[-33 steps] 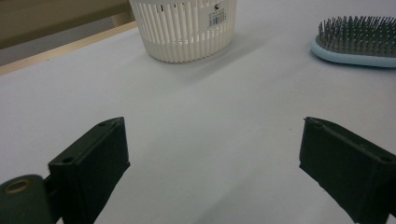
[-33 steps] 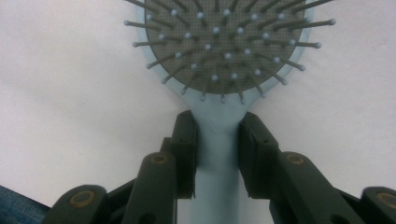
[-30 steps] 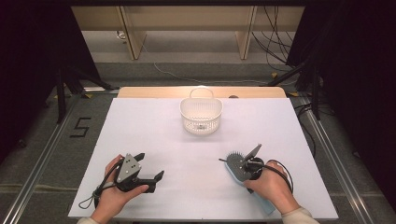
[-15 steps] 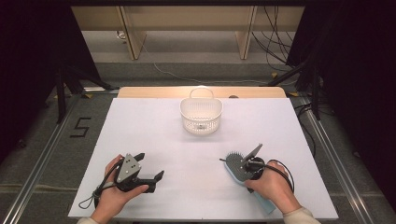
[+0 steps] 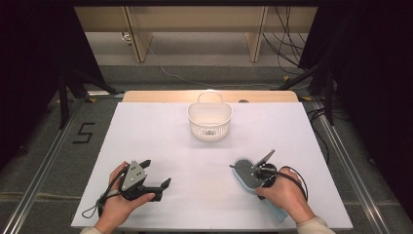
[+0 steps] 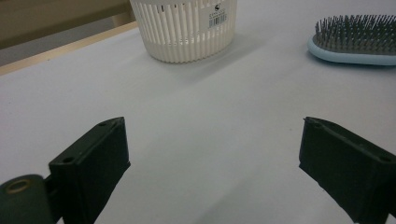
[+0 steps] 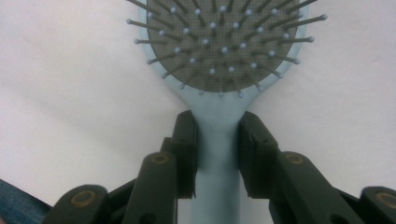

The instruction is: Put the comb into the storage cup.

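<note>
A light blue hairbrush (image 5: 243, 171) with grey bristles lies bristles up on the white table (image 5: 156, 136) at the front right. In the right gripper view its head (image 7: 224, 42) sits just beyond the jaws. My right gripper (image 5: 257, 176) (image 7: 218, 140) is shut on the brush's neck, with a pad pressed on each side of the handle. My left gripper (image 5: 157, 173) rests at the front left with its jaws wide open (image 6: 212, 144) and nothing between them. It faces the brush (image 6: 355, 42) and a white basket (image 6: 187, 28).
The white slotted basket (image 5: 210, 120) with a handle stands at the back middle of the table and looks empty apart from a label. A wooden strip (image 5: 156, 96) runs along the table's far edge. Cables trail from both grippers toward the front edge.
</note>
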Tool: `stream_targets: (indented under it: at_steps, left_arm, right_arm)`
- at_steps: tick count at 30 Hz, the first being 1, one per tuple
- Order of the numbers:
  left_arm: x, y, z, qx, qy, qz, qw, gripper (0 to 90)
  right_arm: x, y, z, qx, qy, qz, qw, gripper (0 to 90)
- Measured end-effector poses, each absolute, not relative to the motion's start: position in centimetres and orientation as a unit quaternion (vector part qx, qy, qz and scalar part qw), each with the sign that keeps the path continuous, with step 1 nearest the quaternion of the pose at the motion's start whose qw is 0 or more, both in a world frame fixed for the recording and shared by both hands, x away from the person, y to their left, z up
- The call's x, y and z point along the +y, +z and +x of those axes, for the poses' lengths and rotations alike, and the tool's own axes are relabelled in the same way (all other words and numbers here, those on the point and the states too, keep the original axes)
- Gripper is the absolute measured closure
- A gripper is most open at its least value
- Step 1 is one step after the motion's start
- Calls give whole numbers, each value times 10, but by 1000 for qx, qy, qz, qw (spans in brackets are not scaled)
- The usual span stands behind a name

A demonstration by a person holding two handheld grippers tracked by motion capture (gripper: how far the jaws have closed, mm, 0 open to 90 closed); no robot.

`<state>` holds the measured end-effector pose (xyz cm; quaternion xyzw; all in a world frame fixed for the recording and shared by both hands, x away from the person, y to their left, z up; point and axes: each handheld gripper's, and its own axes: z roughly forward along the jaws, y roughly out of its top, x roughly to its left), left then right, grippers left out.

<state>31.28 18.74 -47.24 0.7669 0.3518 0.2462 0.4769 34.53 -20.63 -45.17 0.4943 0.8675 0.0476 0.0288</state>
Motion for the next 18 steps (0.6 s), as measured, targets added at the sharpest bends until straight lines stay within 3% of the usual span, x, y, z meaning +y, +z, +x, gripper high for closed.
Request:
stream_targets:
  at_steps: [18]
  left_arm:
    - [188,-472,313,353,247,766,478,79]
  right_arm:
    - [-210,-439,348,858,136,491,63,706]
